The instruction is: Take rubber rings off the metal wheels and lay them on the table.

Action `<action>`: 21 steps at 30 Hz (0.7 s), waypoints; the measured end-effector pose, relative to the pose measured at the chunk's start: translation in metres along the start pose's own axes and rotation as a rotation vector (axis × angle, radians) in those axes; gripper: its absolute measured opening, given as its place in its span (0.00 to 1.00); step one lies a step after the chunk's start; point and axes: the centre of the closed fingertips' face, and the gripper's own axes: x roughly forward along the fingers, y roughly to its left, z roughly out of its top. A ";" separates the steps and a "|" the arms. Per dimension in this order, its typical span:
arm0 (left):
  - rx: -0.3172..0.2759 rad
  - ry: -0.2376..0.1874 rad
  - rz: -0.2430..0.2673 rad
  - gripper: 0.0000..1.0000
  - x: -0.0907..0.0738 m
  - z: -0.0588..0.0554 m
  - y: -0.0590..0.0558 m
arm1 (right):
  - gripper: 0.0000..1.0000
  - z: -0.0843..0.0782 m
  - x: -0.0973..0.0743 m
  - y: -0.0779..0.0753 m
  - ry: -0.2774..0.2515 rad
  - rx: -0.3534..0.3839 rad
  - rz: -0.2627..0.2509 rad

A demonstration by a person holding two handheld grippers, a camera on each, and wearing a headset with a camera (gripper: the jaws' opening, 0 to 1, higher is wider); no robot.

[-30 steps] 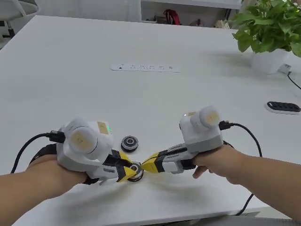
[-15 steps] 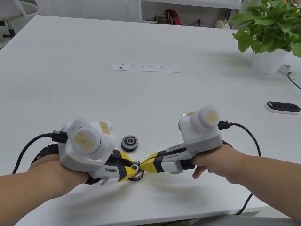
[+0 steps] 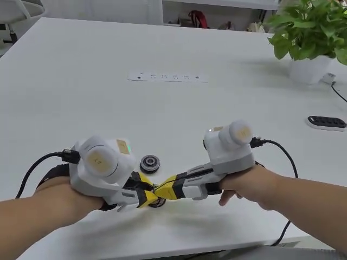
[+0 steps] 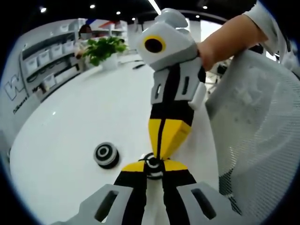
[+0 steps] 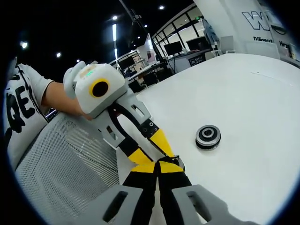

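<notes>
A small metal wheel [image 4: 153, 167] with a black rubber ring sits at the near table edge, and my left gripper [image 4: 153, 164] is shut on it. My right gripper [image 5: 159, 165] meets it tip to tip, its jaws closed on a thin black loop of the rubber ring [image 5: 177, 162]. In the head view the left gripper [image 3: 145, 196] and right gripper [image 3: 164, 190] touch over the wheel [image 3: 157, 202], which is mostly hidden. A second wheel [image 3: 150, 163] with its ring on lies flat just behind them; that second wheel [image 4: 106, 154] [image 5: 208, 135] is untouched.
A white power strip [image 3: 167, 77] lies mid-table. At the back right stands a potted plant [image 3: 310, 40], with a black remote-like bar [image 3: 327, 123] in front of it. Cables trail from both grippers. A mesh chair back [image 4: 253, 140] is close behind the near edge.
The right gripper has moved a little left and down, so its yellow tips now overlap the left gripper's tips and cover most of the held wheel. The second wheel has not moved.
</notes>
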 end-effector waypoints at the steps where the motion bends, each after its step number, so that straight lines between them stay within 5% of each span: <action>1: -0.002 0.000 0.000 0.11 0.000 0.000 0.000 | 0.00 -0.001 -0.001 -0.001 -0.003 0.003 -0.001; 9: -0.018 -0.008 -0.006 0.12 0.000 0.001 0.000 | 0.00 -0.005 -0.006 -0.016 0.003 0.012 -0.055; 21: -0.056 -0.045 -0.035 0.14 -0.001 0.002 -0.001 | 0.00 -0.004 -0.008 -0.020 -0.011 0.022 -0.067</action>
